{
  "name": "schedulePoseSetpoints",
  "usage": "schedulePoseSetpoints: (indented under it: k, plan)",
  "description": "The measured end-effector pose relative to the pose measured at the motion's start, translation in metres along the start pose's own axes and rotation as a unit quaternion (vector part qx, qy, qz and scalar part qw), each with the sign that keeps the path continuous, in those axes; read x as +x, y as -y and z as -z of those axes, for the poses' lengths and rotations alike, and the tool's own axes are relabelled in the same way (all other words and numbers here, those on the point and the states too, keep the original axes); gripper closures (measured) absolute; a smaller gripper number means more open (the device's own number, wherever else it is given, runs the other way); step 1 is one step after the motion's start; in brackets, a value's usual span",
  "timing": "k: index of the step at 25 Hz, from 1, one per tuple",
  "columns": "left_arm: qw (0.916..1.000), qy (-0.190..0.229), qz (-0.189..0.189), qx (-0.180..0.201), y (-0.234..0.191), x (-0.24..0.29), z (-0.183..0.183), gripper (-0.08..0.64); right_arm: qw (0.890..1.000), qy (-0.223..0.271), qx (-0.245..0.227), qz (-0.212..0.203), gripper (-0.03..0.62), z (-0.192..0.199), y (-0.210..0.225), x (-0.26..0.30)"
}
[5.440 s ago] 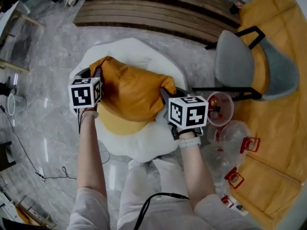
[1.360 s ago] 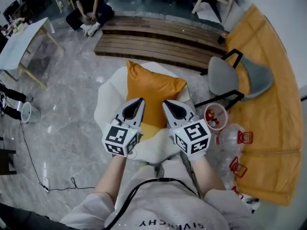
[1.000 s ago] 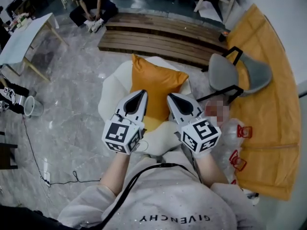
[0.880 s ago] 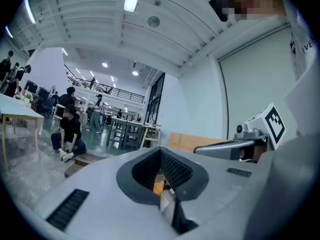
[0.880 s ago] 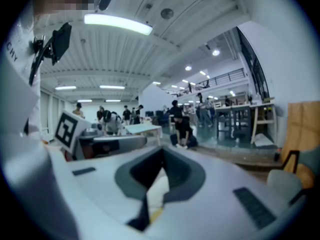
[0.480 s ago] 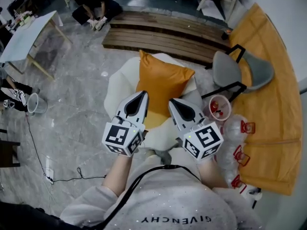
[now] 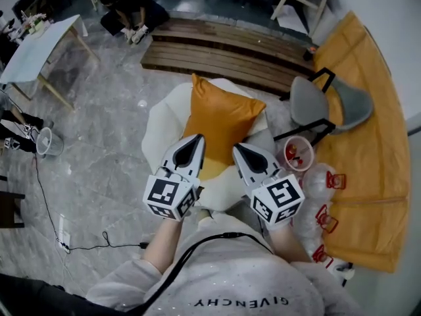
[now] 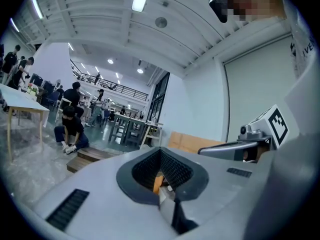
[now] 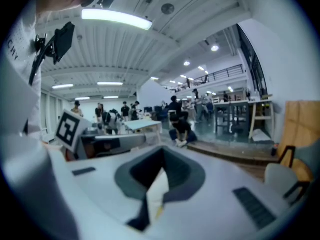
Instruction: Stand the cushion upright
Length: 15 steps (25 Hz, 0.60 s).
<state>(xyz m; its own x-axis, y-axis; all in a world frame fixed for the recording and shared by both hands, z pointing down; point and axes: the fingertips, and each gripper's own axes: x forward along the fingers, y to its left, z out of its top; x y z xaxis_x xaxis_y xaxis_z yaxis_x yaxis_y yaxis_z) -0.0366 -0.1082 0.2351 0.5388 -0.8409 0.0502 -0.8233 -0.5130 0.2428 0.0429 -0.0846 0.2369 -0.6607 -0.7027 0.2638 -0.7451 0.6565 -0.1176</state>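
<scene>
left tool, right tool closed, square orange cushion upright

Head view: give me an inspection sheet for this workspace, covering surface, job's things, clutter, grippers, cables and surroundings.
Surface: white armchair on a grey marble floor.
Job's things: orange cushion stands upright against the armchair's back.
Clutter: red bucket and clear plastic jugs to the right of the armchair.
Grippers: left gripper and right gripper are both shut, holding nothing.
Cables: black cable on the floor; black lead across the person's shirt.
Surroundings: grey chair, wooden bench, white table, seated person.
</scene>
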Motion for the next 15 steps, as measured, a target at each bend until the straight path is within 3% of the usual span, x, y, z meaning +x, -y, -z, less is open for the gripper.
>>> schedulePoseSetpoints:
  k: [15]
  plan:
    - [0.9996, -0.01, -0.021, -0.015, -0.017, 0.013, 0.01, 0.535, 1.0, -0.006, -0.007, -0.021, 0.575, -0.002, 0.011, 0.019]
